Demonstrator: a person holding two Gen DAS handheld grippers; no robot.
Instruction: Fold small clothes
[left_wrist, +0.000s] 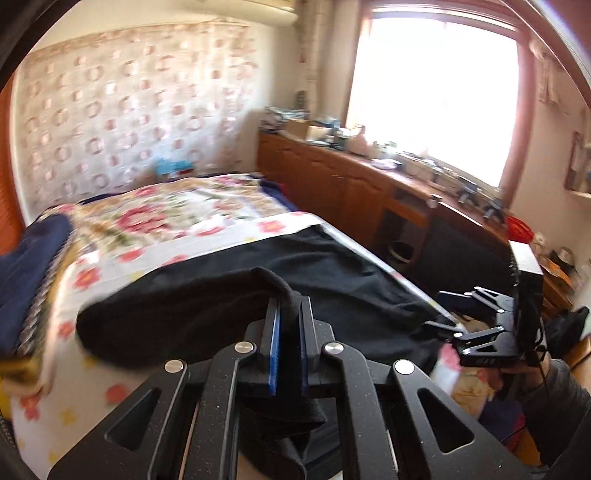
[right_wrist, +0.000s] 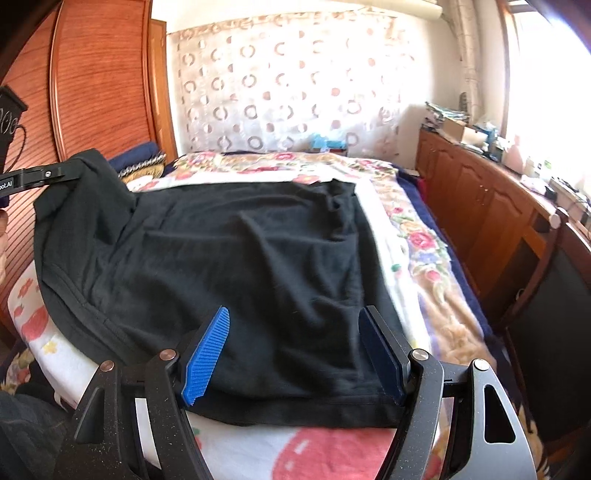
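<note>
My left claw (left_wrist: 289, 314) is clamped on the black garment's (right_wrist: 240, 266) corner, at upper left; my right claw (right_wrist: 295, 354) gapes, empty, over its lower hem.

The black garment (right_wrist: 236, 266) covers most of the near half of the bed (right_wrist: 417, 236), its raised corner lifted off the bedding at the left in the right wrist view. Beyond it the flowered bedding lies bare up to the curtained wall (right_wrist: 295, 92). A pile of folded dark blue cloth (left_wrist: 26, 266) blocks the bed's left edge beside the wooden wardrobe (right_wrist: 99, 74). Right of the bed runs a narrow gap, hemmed by the cluttered wooden cabinet (right_wrist: 480, 192).
</note>
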